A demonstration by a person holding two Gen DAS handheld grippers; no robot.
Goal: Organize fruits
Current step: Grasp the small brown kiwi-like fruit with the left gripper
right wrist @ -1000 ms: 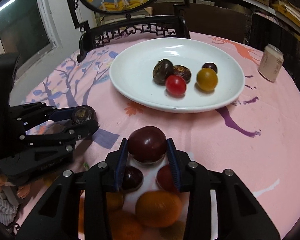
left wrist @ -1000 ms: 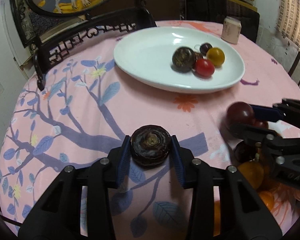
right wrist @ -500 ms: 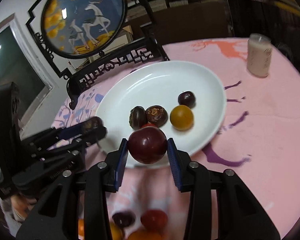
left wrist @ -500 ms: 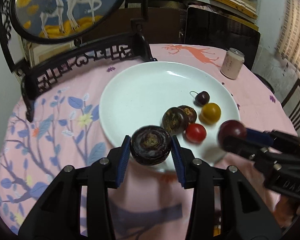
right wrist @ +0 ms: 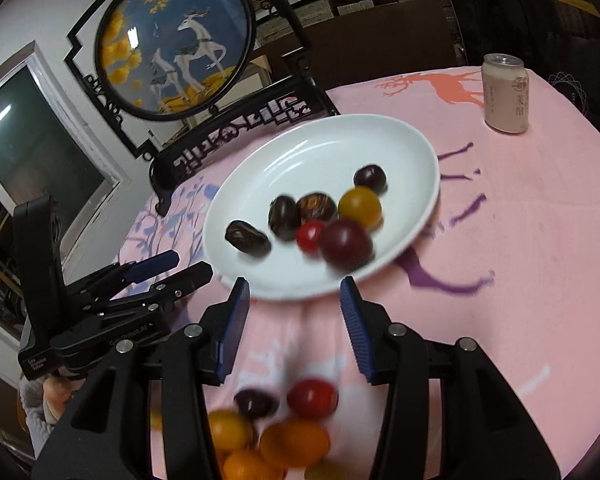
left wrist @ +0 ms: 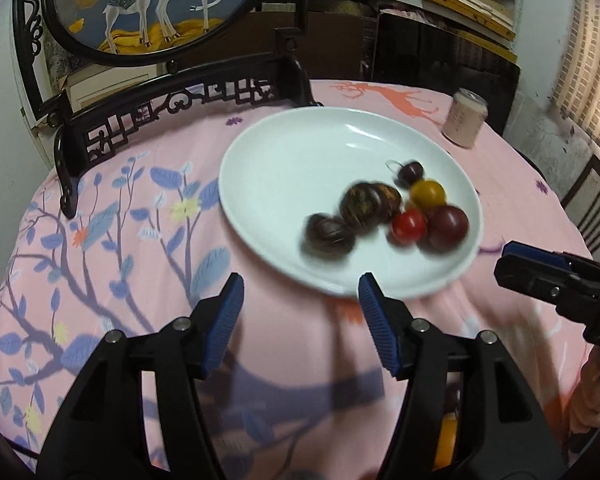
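A white plate point(left wrist: 284, 160) point(right wrist: 400, 148) on the pink tablecloth holds several fruits: dark brown chestnut-like ones, a red tomato point(left wrist: 409, 225), a yellow one point(left wrist: 428, 194), a small dark cherry point(left wrist: 410, 172) and a big dark red plum point(left wrist: 447, 228) point(right wrist: 346, 244). One dark brown fruit point(left wrist: 329, 236) point(right wrist: 247, 238) lies at the plate's near left. My left gripper point(left wrist: 300, 312) is open and empty, just short of the plate's near rim. My right gripper point(right wrist: 294, 312) is open and empty at the near rim. A pile of loose orange, yellow, red and dark fruits point(right wrist: 284, 432) lies under it.
A pale drink can point(left wrist: 466, 124) point(right wrist: 505, 94) stands beyond the plate on the right. A black carved stand with a round deer picture point(left wrist: 148, 4) point(right wrist: 172, 40) sits at the table's far left edge. A dark chair back point(left wrist: 596, 200) is at the right.
Both grippers have opened and pulled back from over the plate. The dark brown fruit and the dark red plum now lie on the plate.
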